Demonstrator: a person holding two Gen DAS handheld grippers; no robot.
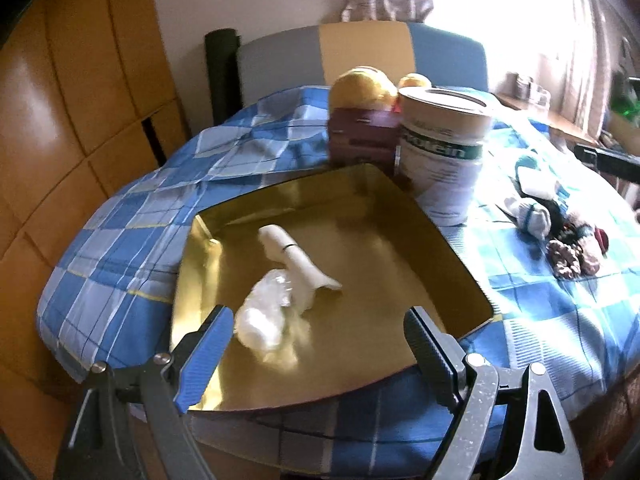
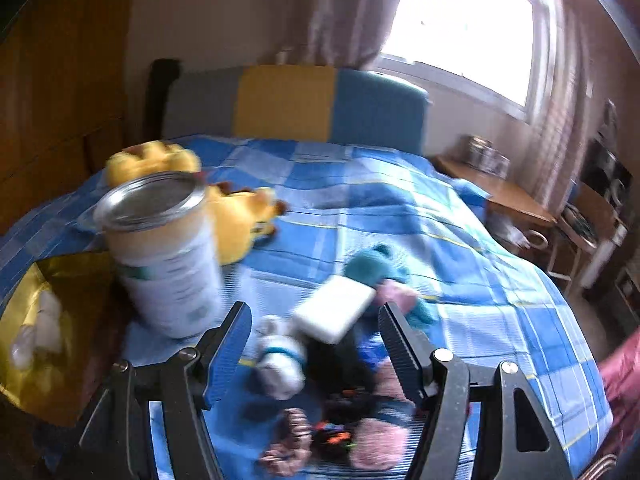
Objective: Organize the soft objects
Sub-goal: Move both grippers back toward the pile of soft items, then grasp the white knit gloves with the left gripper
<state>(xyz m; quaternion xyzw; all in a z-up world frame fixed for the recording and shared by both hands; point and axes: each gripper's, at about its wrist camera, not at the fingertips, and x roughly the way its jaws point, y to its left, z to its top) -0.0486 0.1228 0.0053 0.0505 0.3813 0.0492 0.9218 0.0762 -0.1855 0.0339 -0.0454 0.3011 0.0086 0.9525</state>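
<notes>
Evidently sorting, both grippers' fingers stand apart and empty: left gripper (image 1: 318,334) over the gold tray (image 1: 400,216), right gripper (image 2: 314,330) over the sock pile (image 2: 280,360) beside it.

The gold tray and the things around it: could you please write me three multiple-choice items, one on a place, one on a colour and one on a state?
1. Where does the canister stand?
A. beside the tray's far corner
B. inside the tray
C. on the floor

2. What colour is the plush toy behind the canister?
A. green
B. yellow
C. black

3. How is the left gripper?
A. shut on a sock
B. shut on the tray's rim
C. open, holding nothing

Answers: 1 A, it stands on the bedspread just outside the tray. 2 B, its body is plainly yellow. 3 C, its jaws stand wide apart over the tray with nothing gripped.
</notes>
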